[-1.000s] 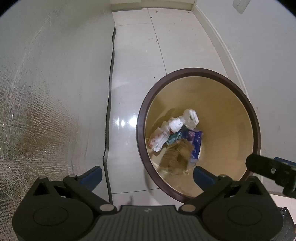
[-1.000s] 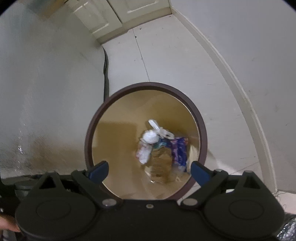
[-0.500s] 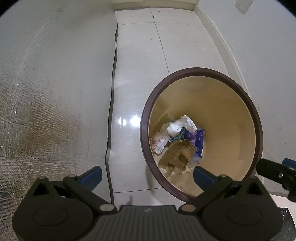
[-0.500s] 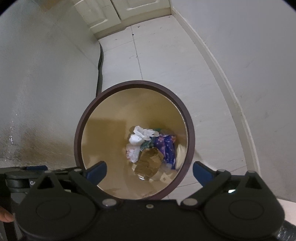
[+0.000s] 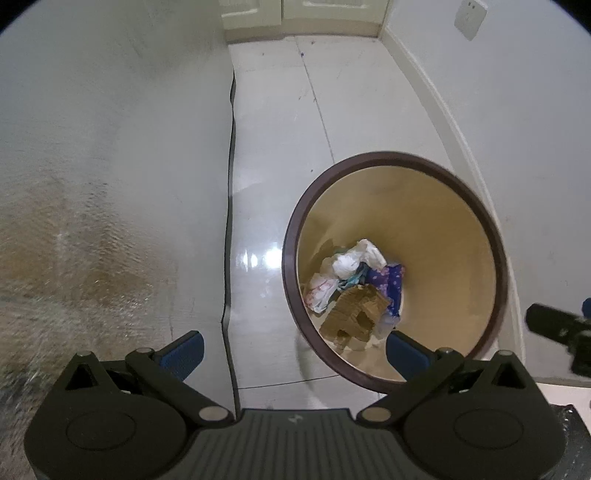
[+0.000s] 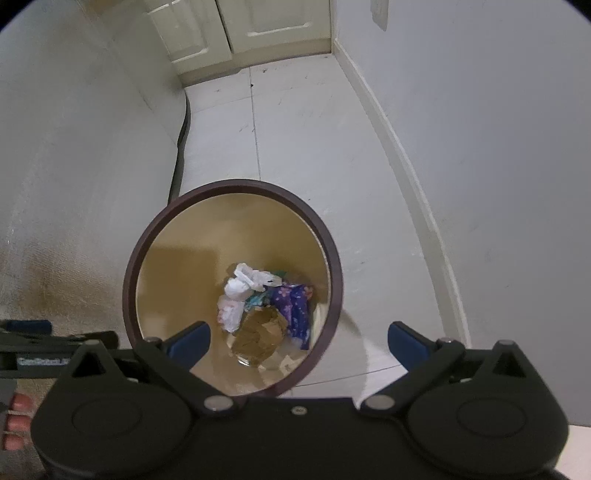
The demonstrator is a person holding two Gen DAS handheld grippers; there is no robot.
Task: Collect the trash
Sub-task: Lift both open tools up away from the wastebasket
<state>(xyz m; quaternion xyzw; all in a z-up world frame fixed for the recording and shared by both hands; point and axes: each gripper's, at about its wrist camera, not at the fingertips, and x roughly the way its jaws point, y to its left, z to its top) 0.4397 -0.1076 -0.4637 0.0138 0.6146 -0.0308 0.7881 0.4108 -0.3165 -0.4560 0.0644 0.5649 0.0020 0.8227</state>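
Both the left hand-held gripper (image 5: 293,349) and the right hand-held gripper (image 6: 298,339), its jaws just opened further, gape wide and empty above the wastebasket (image 6: 147,236), where crumpled trash (image 6: 266,310) lies at the bottom.

1. The floor (image 5: 280,147) is pale, glossy tile with thin grout lines; a bright spot of light reflects off it just left of the bin.
2. A round bin (image 5: 461,236) stands upright on the floor near the right-hand wall, with a dark brown rim and a tan inside.
3. A thin dark strip (image 5: 229,206) runs along the floor's left edge, where a pale, stained upright surface meets it.
4. A pale skirting board (image 6: 406,177) follows the floor's right edge.
5. Cream cabinet doors (image 6: 258,26) close off the floor's far edge.
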